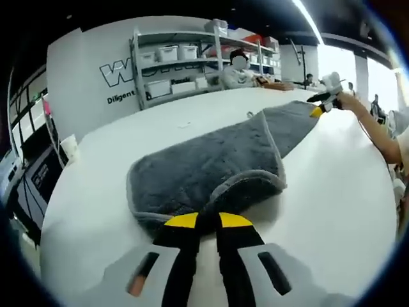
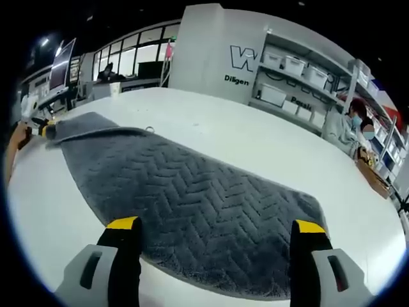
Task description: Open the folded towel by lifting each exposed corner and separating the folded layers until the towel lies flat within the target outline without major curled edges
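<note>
In the left gripper view, the left gripper (image 1: 208,220) had its yellow-tipped jaws drawn together on the near edge of the grey towel (image 1: 211,166), pinching a folded-over flap just ahead of the tips. Beyond the jaws the towel ran away across the white table (image 1: 332,192), with its far end up and to the right of the claw. At that far end the right gripper (image 1: 317,107) was in a person's hand (image 1: 348,101), its yellow tip touching the towel's corner. Well beyond the claw stood shelving (image 1: 185,64) holding white bins.

In the right gripper view, the right gripper (image 2: 217,230) had its jaws wide apart, one at each side of the towel's near end, with the herringbone-textured towel (image 2: 192,198) lying flat between and ahead of them. The towel stretched away to the upper left of the claw, where the left gripper (image 2: 46,130) met its far corner. A small loop (image 2: 149,130) showed at the towel's far edge.
</note>
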A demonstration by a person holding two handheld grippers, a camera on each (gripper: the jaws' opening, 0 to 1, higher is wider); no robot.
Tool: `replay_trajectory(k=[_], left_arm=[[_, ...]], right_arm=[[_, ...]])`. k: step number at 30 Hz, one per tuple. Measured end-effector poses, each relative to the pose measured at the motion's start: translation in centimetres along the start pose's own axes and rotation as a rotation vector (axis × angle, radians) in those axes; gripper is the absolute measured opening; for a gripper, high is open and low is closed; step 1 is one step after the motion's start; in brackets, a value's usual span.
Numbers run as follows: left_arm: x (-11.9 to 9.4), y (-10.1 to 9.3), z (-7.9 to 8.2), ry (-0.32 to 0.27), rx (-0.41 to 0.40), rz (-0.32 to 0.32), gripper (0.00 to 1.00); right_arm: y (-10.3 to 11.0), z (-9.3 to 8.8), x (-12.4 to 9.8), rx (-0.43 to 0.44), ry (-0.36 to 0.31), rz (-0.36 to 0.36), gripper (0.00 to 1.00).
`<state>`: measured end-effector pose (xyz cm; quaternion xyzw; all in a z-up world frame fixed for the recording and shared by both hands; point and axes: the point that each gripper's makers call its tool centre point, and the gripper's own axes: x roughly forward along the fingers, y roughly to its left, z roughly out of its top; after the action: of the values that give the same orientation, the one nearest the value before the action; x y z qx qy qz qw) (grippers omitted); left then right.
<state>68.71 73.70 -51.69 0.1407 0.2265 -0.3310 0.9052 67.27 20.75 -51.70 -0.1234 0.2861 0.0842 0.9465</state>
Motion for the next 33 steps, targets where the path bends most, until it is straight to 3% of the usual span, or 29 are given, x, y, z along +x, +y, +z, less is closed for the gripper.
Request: replay_trajectory(k=[2,3,8,11,13,15,21,27,33], left_arm=[[-0.3,-0.4,0.2,-0.027,-0.021,-0.029,0.22],[-0.6,-0.9,0.9,-0.071,-0.051,-0.060,0.29],[-2.0,-1.8,3.4,-0.212,-0.096,-0.119,0.39],[-2.1,-1.9,4.2,-0.247,-0.104,-0.129,0.50],[-2.0,-2.2,4.7,-0.261,-0.111,-0.124,0.64],[-1.6,-2.3,5.1,-0.265,-0.114,-0.114,0.77],[-0.5,-3.1,5.3,-0.242,-0.088,-0.092,0.99],[0.2,-3.7,6.0,-0.249,-0.095,-0.091,1.00],[1.3,-5.2,5.5,-0.188,-0.057,-0.115,1.00]], right_arm=[[0.0,0.0,0.0,0.002,0.000,0.000,0.97],[-0.1,0.0,0.1,0.002,0.000,0.001,0.97],[-0.1,0.1,0.0,0.004,-0.002,-0.002,0.97],[-0.2,0.1,0.1,0.004,-0.001,-0.002,0.97],[-0.1,0.1,0.1,0.004,0.000,-0.002,0.97],[-0.1,0.1,0.0,0.002,-0.001,-0.003,0.97],[0.0,0.0,0.0,0.003,-0.001,-0.002,0.97],[-0.1,0.3,-0.1,0.002,-0.009,0.000,0.97],[0.4,1.0,-0.2,-0.005,-0.038,0.010,0.97]])
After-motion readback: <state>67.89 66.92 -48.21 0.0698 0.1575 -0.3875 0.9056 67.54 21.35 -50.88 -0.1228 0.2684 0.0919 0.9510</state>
